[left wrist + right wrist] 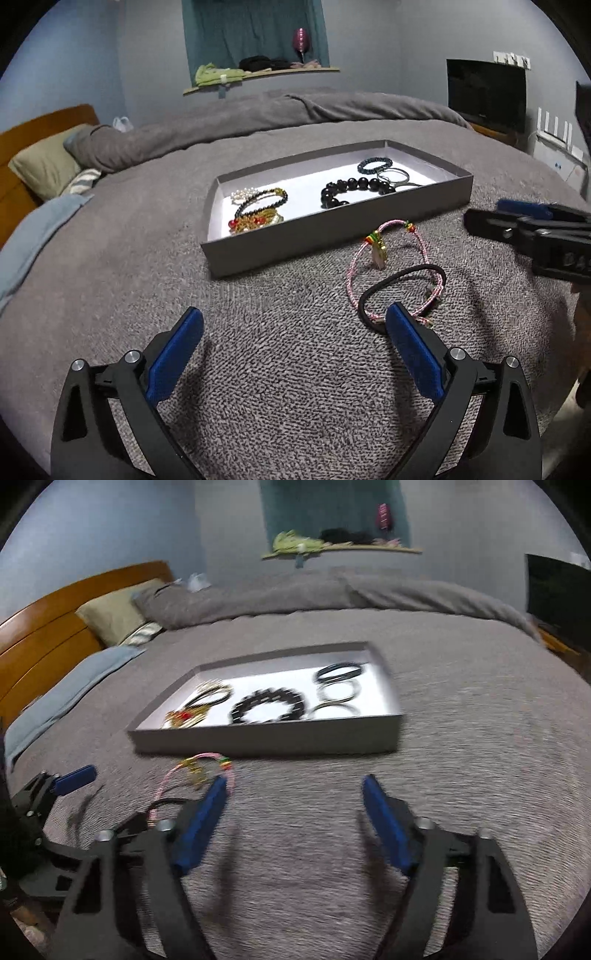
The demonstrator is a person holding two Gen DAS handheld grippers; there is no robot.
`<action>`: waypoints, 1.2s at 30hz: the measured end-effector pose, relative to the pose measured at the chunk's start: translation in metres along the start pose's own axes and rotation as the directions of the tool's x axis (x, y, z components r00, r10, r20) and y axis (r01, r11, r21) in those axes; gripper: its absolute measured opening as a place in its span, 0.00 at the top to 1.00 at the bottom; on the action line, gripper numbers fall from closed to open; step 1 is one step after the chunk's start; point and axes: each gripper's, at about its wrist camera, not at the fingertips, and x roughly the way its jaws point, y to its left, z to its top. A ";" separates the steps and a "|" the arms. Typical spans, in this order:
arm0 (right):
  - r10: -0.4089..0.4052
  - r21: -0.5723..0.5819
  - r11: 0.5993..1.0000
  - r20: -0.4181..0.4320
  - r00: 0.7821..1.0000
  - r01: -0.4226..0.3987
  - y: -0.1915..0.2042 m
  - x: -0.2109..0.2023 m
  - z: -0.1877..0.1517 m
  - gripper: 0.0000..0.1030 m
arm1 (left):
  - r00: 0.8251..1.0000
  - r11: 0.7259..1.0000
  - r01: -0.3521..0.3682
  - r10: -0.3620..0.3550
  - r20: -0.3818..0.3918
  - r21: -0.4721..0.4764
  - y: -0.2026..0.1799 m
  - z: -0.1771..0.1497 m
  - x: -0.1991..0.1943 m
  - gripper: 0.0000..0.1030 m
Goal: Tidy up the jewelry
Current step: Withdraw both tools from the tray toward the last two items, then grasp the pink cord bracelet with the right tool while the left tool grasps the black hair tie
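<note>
no readable text, labels, brands or numbers anywhere

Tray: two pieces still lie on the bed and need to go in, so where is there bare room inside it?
The tray is bare in the strip between the gold-and-red cluster and the black bead bracelet, and along the near wall. The far right corner is crowded with the dark braided bracelet and silver rings.

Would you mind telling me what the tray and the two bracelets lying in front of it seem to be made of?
The tray looks like grey cardboard, matte, with thin folded walls and a white inside. The pink bracelet seems to be braided cord, going by its woven pattern and small coloured beads. The black band looks like smooth elastic or cord; which one is unclear.
</note>
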 end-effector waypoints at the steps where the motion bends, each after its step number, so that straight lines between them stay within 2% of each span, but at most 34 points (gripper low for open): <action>1: 0.022 0.000 1.000 -0.011 1.000 -0.022 0.002 0.004 0.002 0.45 | 1.000 1.000 0.001 -0.001 0.001 -0.006 0.002 0.000 0.001 0.05; 2: 0.043 0.000 0.999 -0.023 0.999 -0.043 0.005 0.007 0.004 0.53 | 1.000 1.000 -0.001 0.001 0.004 -0.014 0.004 0.000 0.001 0.05; 4: 0.081 -0.008 0.997 -0.044 0.996 -0.082 0.012 0.014 0.009 0.60 | 1.000 1.000 0.009 -0.009 0.009 -0.021 0.007 0.000 0.000 0.05; 8: 0.119 -0.016 0.993 -0.090 0.989 -0.121 0.021 0.032 0.015 0.67 | 0.999 1.000 0.025 -0.024 0.021 -0.008 0.005 -0.001 -0.002 0.05; 10: 0.130 -0.012 0.991 -0.108 0.986 -0.132 0.022 0.039 0.015 0.68 | 0.999 1.000 0.026 -0.026 0.024 0.013 0.002 -0.002 -0.002 0.05; 12: 0.140 -0.011 0.990 -0.134 0.981 -0.143 0.025 0.047 0.015 0.73 | 0.999 0.999 0.035 -0.036 0.027 0.021 0.001 -0.002 -0.003 0.05; 15: 0.168 0.007 0.986 -0.152 0.974 -0.169 0.025 0.051 0.014 0.94 | 0.999 0.999 0.045 -0.046 0.027 0.028 0.000 -0.002 -0.003 0.05; 18: 0.192 0.009 0.981 -0.119 0.974 -0.192 0.027 0.042 0.016 0.95 | 0.998 0.998 0.064 -0.065 0.022 0.024 0.001 -0.001 -0.002 0.05; 23: 0.243 -0.006 0.970 -0.024 0.970 -0.243 0.032 0.010 0.025 0.95 | 0.990 0.990 0.137 -0.138 0.037 0.006 0.000 0.001 -0.007 0.05; 27: 0.269 -0.015 0.963 0.036 0.963 -0.268 0.031 -0.015 0.030 0.95 | 0.987 0.988 0.153 -0.154 0.048 0.026 -0.006 0.000 -0.010 0.05; 33: 0.221 -0.021 0.975 0.086 0.971 -0.220 0.023 -0.036 0.032 0.95 | 0.978 0.979 0.203 -0.204 0.045 0.024 -0.010 0.002 -0.010 0.08; 36: 0.181 -0.009 0.983 0.092 0.979 -0.181 0.016 -0.037 0.031 0.95 | 0.970 0.971 0.236 -0.238 0.044 0.044 -0.018 0.004 -0.008 0.14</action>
